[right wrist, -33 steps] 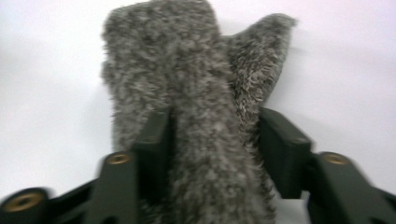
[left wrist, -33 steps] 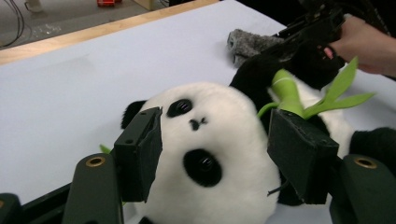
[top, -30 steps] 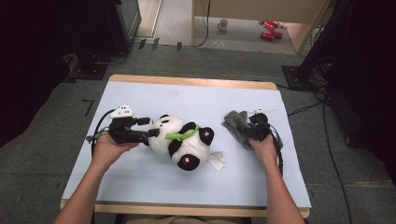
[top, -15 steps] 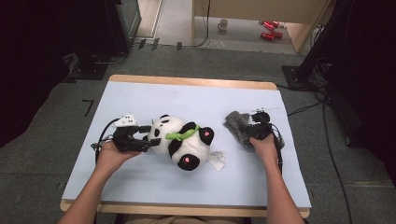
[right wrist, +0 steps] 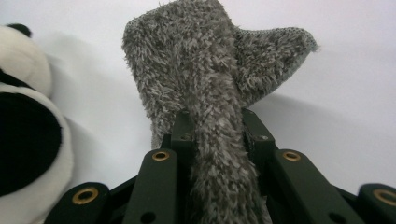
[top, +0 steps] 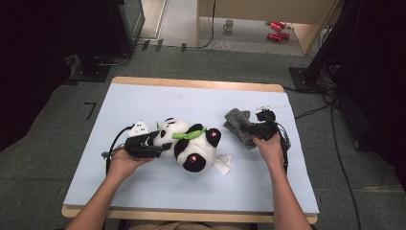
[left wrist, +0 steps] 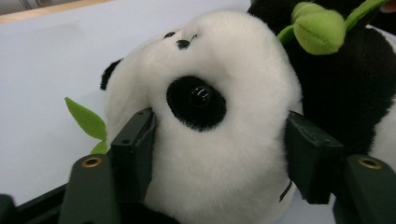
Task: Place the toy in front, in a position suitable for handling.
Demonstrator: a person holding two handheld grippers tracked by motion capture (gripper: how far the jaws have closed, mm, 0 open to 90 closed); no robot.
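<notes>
My arms are bare, no sleeves. Each tool (top: 155, 149) is black with thick jaws, brass-ringed screw holes, black cable; left one carries a pale three-cornered plate.

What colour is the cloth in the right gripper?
The cloth is grey and fuzzy, seen best in the right gripper view.

front: table (top: 143, 100) bare | centre: panda (top: 191, 141) blocks — right: cloth (top: 237, 125)
</notes>
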